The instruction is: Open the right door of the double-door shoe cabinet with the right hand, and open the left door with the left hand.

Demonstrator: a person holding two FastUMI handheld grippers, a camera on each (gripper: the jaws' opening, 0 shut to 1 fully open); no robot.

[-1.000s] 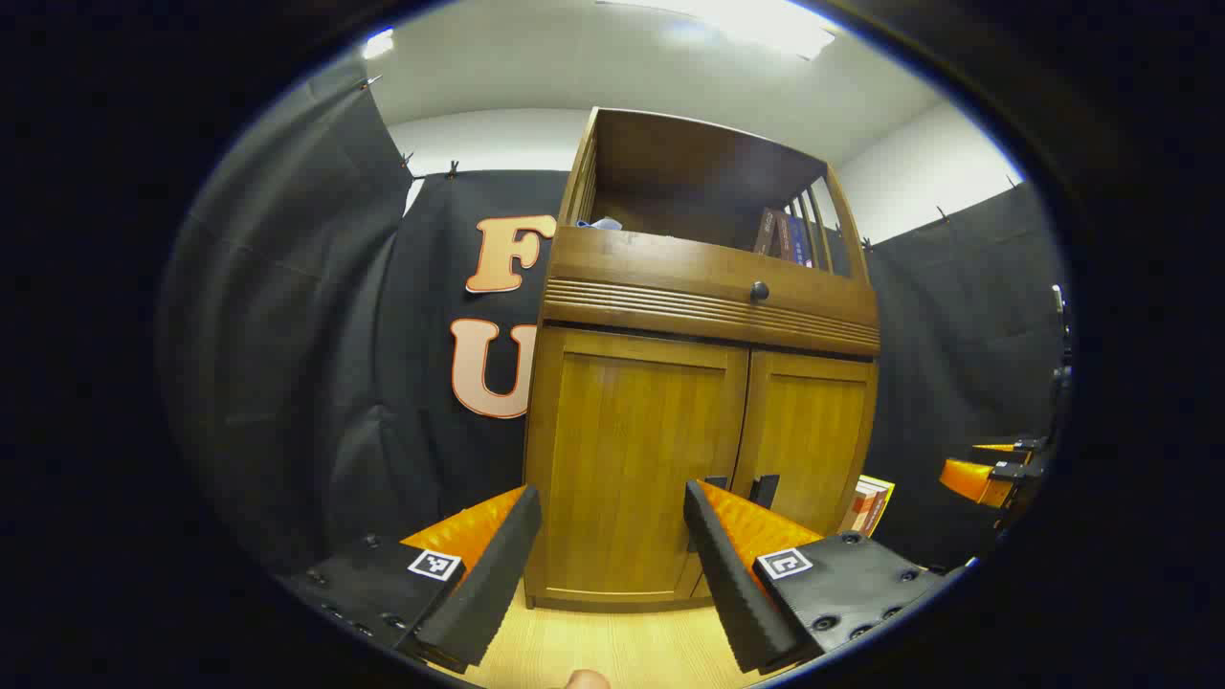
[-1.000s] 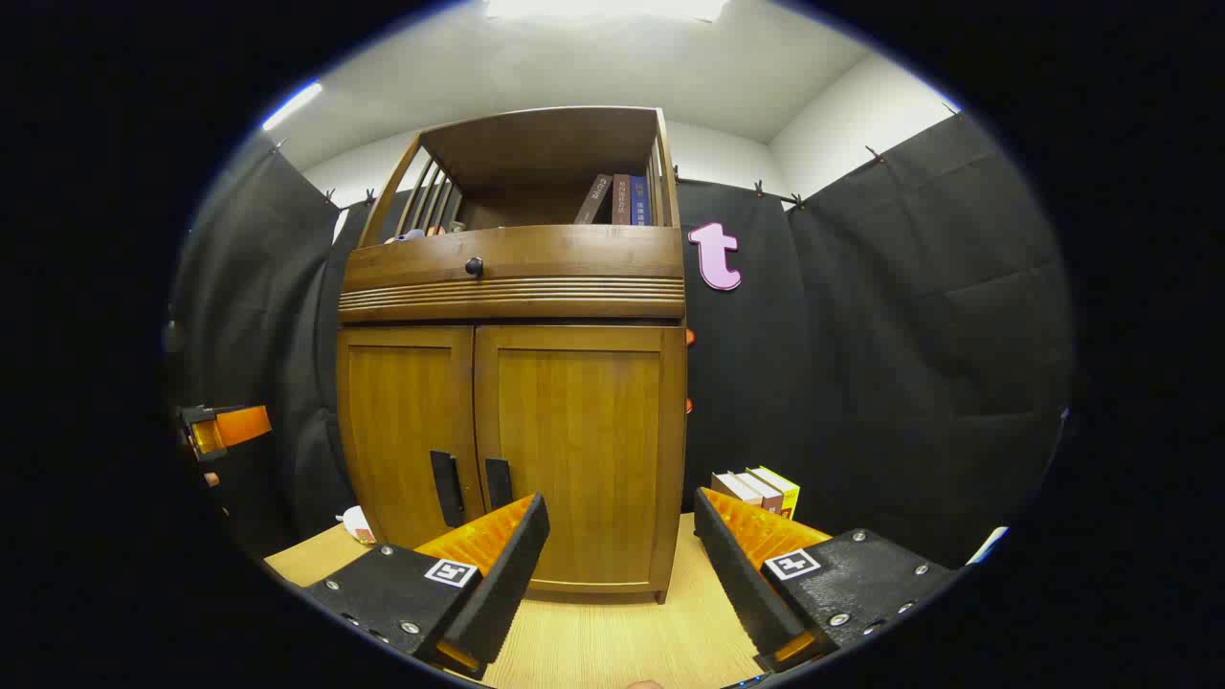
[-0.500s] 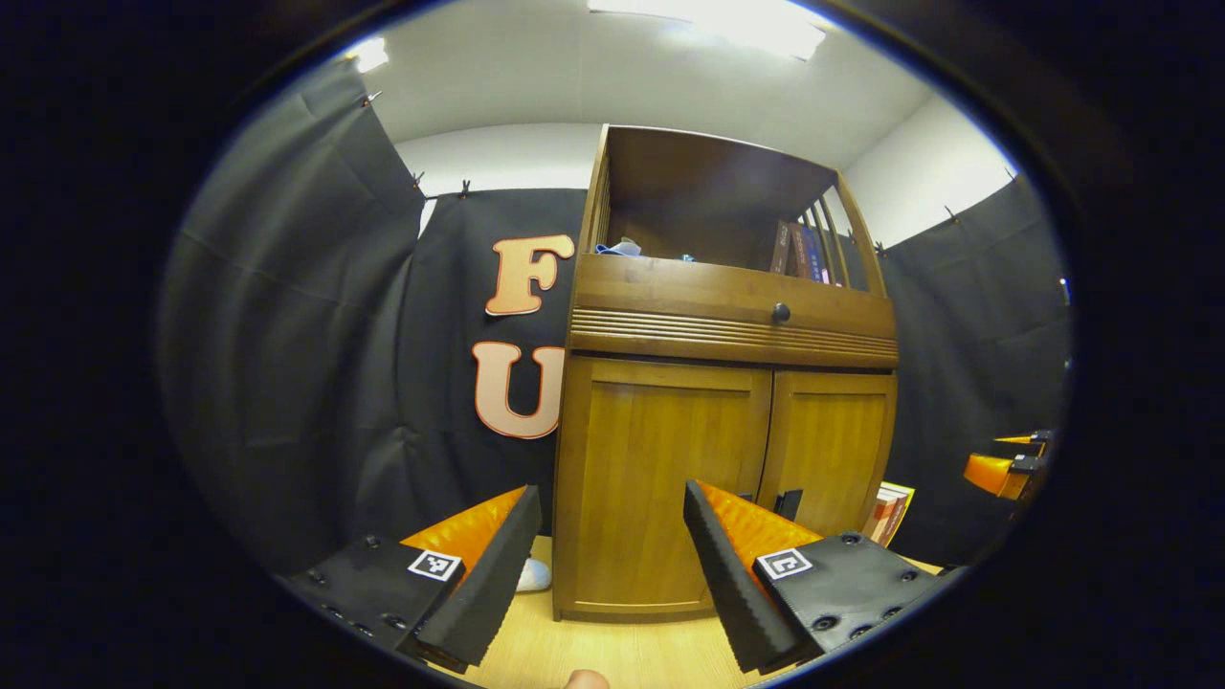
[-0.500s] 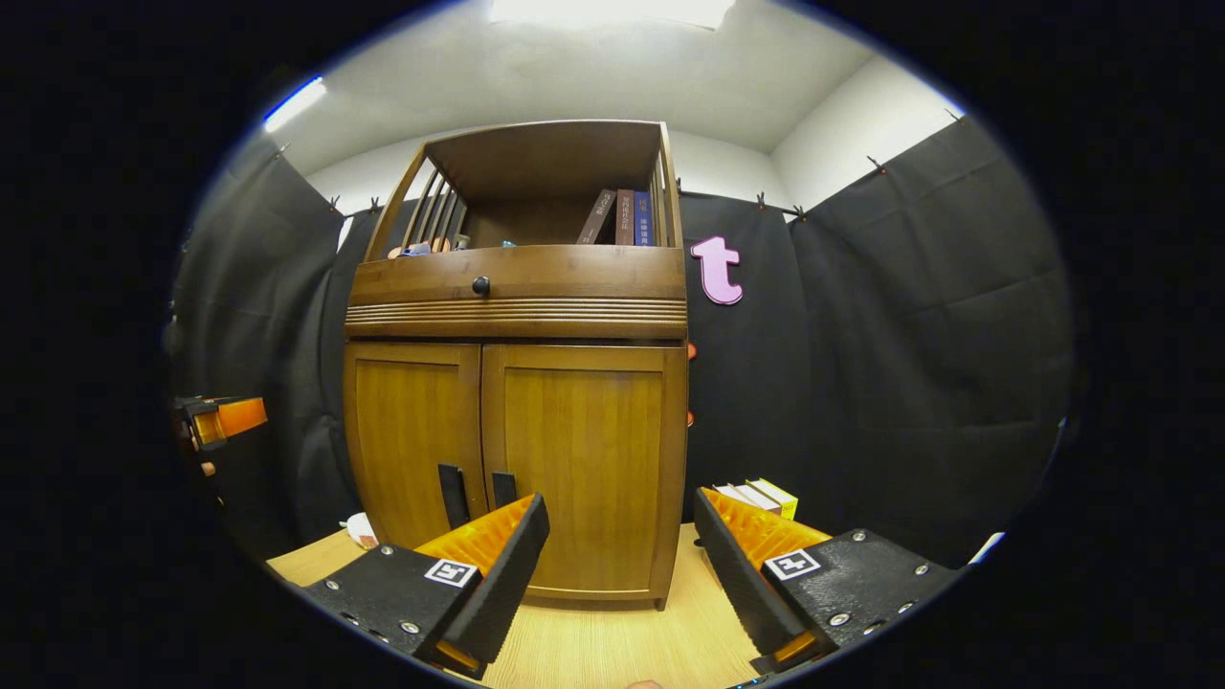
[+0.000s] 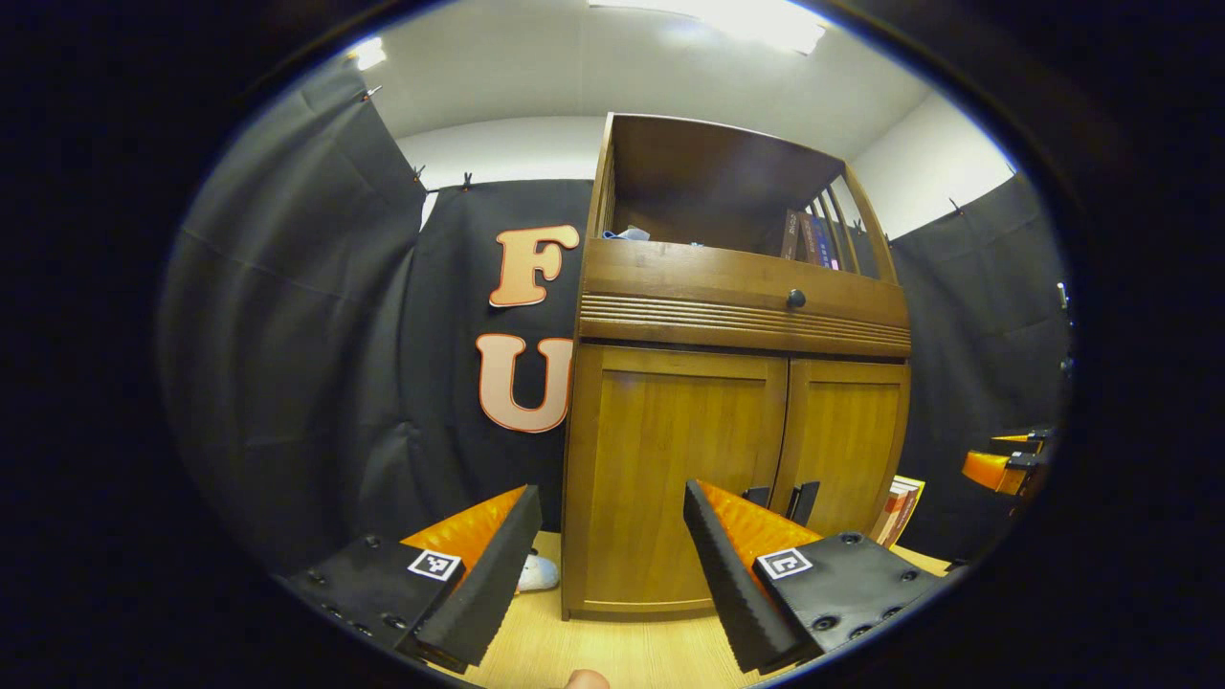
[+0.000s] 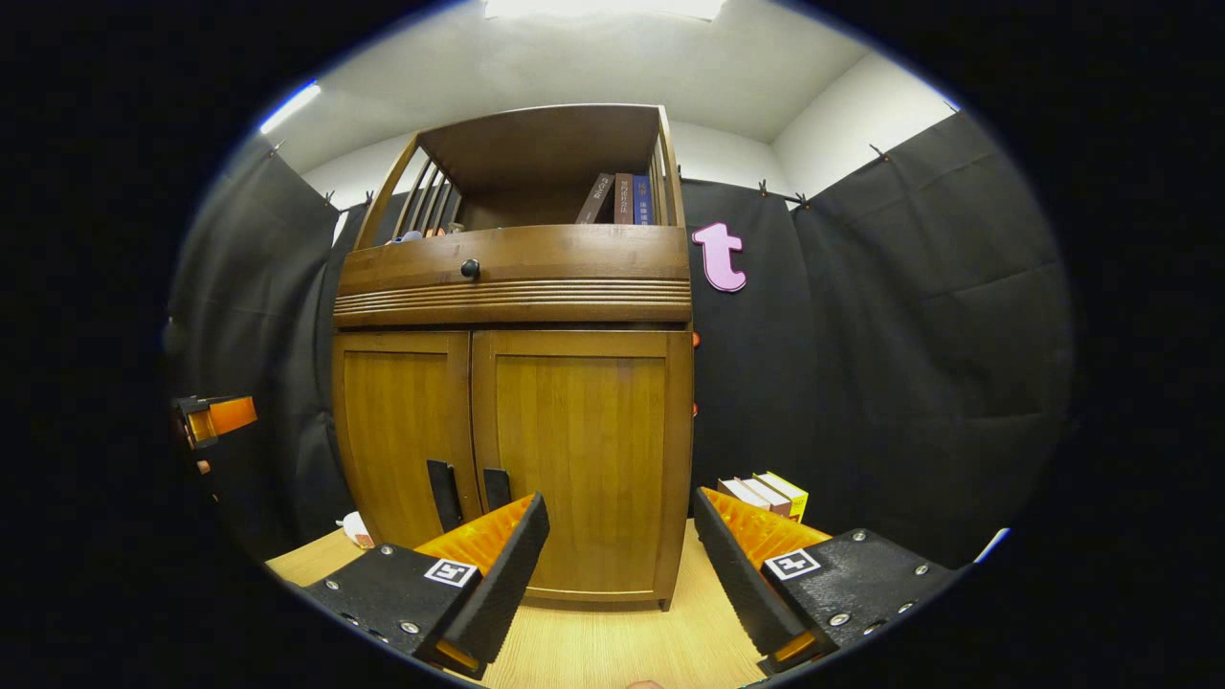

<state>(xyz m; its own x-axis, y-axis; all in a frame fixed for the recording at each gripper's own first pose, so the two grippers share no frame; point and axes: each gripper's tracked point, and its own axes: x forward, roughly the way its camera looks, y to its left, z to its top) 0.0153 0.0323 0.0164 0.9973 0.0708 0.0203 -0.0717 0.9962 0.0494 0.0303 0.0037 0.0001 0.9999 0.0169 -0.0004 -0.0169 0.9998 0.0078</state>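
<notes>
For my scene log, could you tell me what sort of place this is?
Probably a staged recording booth, not a home: black cloth walls are clipped up around a wooden shoe cabinet on pale flooring, with books beside it.

Bright ceiling light [image 6: 603, 8] glares overhead in both views; the cabinet [image 6: 512, 383] is sharp and evenly lit, its shelf shadowed; fisheye bends the edges.

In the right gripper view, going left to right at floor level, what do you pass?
Other gripper → small white object by the cabinet's corner → left door → its handle → right door's handle → right door → books.
</notes>
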